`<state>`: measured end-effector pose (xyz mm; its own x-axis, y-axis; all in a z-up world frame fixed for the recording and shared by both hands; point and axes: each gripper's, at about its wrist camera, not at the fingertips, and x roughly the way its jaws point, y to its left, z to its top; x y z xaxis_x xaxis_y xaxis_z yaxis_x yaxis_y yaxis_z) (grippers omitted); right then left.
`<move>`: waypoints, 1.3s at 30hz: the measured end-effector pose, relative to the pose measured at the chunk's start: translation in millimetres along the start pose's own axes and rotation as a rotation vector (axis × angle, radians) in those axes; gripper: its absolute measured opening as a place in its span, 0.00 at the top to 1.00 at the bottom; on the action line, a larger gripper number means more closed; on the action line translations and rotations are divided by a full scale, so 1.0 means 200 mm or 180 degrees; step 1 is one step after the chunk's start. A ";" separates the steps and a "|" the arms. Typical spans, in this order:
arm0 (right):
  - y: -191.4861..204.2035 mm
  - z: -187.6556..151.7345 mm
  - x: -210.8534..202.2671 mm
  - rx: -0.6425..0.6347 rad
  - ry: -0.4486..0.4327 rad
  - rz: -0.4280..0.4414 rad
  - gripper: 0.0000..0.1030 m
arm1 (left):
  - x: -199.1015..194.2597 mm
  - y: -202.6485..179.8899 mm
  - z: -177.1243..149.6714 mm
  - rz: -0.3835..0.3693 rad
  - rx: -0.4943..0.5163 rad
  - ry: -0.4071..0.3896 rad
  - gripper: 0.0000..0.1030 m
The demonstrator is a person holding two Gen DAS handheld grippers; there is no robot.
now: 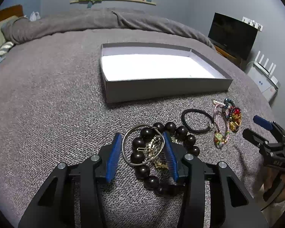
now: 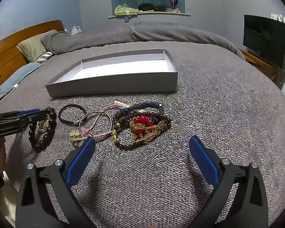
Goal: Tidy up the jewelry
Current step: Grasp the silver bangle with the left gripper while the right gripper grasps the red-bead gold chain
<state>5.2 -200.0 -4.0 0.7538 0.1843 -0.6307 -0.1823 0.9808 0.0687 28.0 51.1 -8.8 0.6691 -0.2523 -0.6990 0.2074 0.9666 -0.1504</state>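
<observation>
A grey box (image 1: 161, 89) with a white inside lies open on the bed; it also shows in the right wrist view (image 2: 114, 86). My left gripper (image 1: 142, 138) is open, low over the blanket, its jaws either side of a silver wire bangle (image 1: 127, 157) that lies on a dark bead bracelet (image 1: 182, 131) with a gold piece. That bracelet shows in the right wrist view (image 2: 47, 131). My right gripper (image 2: 142, 144) is open and empty, just short of a tangled pile of red, gold and dark bead jewelry (image 2: 142, 127).
A black hair band (image 2: 71, 114), a thin hoop with pink cord (image 2: 96, 125) and a blue bead strand (image 2: 142, 105) lie between the bracelet and the pile. A grey blanket (image 2: 218, 114) covers the bed. A TV (image 2: 264, 38) stands at the right.
</observation>
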 end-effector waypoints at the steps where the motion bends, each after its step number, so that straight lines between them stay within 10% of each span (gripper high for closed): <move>1: -0.01 0.00 0.00 0.0021 0.0007 -0.0005 0.08 | -0.01 -0.01 -0.01 0.0042 0.0043 -0.0043 0.56; 12: -0.07 0.03 0.01 0.0191 0.0015 -0.0063 0.26 | -0.14 -0.06 -0.01 0.0263 0.0233 -0.0487 0.56; 30: 0.00 0.05 0.06 0.0019 0.0076 -0.0032 1.00 | -0.14 -0.13 -0.02 0.0252 0.0403 -0.0545 0.56; 39: -0.03 0.06 -0.03 0.0035 -0.0177 -0.0023 1.00 | -0.16 -0.12 -0.02 0.0236 0.0408 -0.0565 0.56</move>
<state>9.2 -206.5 8.2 0.7891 0.1800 -0.5873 -0.1700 0.9828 0.0728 -1.4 35.6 14.0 0.7986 -0.1955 -0.5693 0.2343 0.9721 -0.0052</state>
